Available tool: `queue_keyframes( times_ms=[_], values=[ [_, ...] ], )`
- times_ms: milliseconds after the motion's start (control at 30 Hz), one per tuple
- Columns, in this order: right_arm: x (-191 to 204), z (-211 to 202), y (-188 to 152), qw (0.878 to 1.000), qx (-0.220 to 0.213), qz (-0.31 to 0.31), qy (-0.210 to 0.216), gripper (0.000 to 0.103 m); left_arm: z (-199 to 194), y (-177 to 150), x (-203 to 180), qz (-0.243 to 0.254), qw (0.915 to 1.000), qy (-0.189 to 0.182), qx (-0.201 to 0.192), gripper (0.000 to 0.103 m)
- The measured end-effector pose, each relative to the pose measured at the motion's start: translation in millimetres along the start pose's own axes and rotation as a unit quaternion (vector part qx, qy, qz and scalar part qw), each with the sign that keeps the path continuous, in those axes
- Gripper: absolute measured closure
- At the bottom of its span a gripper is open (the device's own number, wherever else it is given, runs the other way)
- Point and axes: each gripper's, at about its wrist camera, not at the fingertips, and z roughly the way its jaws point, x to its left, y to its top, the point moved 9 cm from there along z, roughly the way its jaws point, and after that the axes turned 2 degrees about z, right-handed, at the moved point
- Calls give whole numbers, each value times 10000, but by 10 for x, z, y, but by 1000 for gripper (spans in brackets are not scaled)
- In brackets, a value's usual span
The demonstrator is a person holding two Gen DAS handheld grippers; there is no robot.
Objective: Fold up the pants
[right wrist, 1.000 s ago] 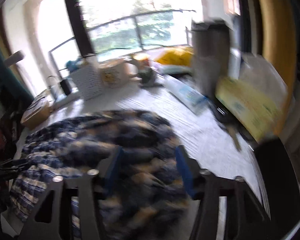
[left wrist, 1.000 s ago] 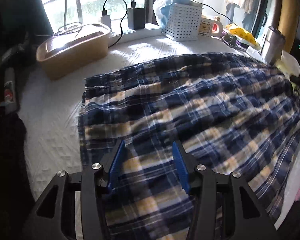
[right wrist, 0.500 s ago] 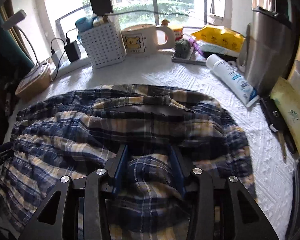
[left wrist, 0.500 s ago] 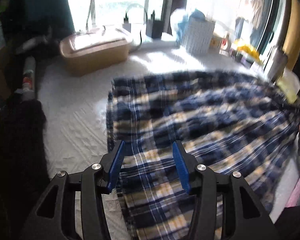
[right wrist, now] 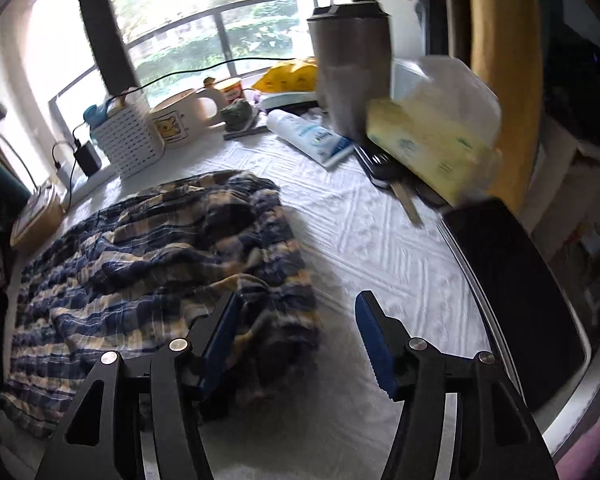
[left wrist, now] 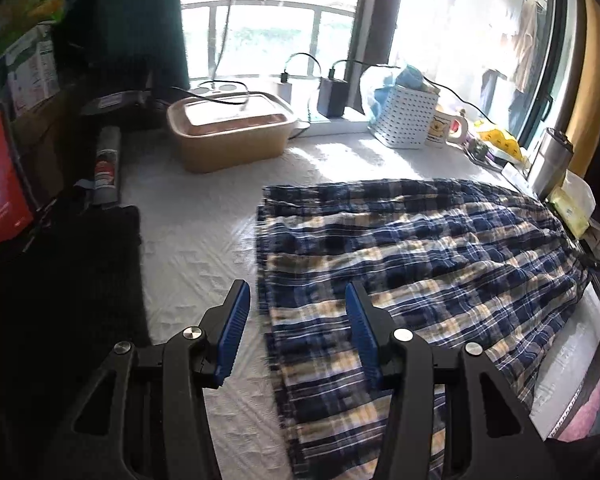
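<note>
Across the middle of the desk [left wrist: 204, 240], on its white textured cover, the plaid pants [left wrist: 420, 264] lie spread out, their long axis running from the left side of the desk toward the cluttered right edge. From my left wrist view, the left gripper [left wrist: 296, 320] hangs above the pants' left end with its jaws apart and nothing between them; the straight cloth edge runs right under the gap, one finger over bare cover, the other over plaid. That end looks flat and square.

On the other side, the right gripper [right wrist: 296, 336] has just been opening its jaws, and I see no cloth pinched in them now. Its left finger sits over the bunched, rumpled right end of the pants [right wrist: 160, 264]; its right finger is over bare cover. The tumbler [right wrist: 352, 68], the tube [right wrist: 312, 136] and the tissue pack [right wrist: 432, 148] crowd the desk's right edge, near that end.

My read: each hand is nearest its own end, so the coming fold turns on bringing one end over the other along that long axis. The right end wants smoothing first, I think.
</note>
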Motion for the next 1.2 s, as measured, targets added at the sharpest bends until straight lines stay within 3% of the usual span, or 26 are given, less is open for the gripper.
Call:
queue_keyframes(
  times_ms=[233,533,600,767,800,833,867,900,1200],
  values=[
    [13,-35,-228,9999,46,105,-98,39,-135,-52,204,-67,9998,127,-104,53],
    [309,116,-433,9928,409,856,734,38,-285,-75,528,-158,9991,338,-221,52],
    [369,141,-396,9938,336,807,681,36,-289,-92,579,-209,9989,365,-211,52],
    [411,255,-248,9835,307,1354,1161,36,-304,-145,712,-341,9984,412,-204,51],
    [403,276,-213,9810,270,1466,1243,38,-311,-153,728,-372,9982,414,-204,51],
    [404,304,-193,9789,274,1540,1318,50,-311,-163,749,-410,9981,414,-197,51],
    [412,335,-177,9762,299,1621,1407,72,-308,-173,767,-443,9980,413,-186,51],
    [425,356,-165,9728,308,1709,1533,76,-310,-182,778,-460,9979,409,-181,51],
    [670,-78,329,9815,-420,1182,1449,82,-381,-167,718,-304,9987,275,-310,51]
  ],
)
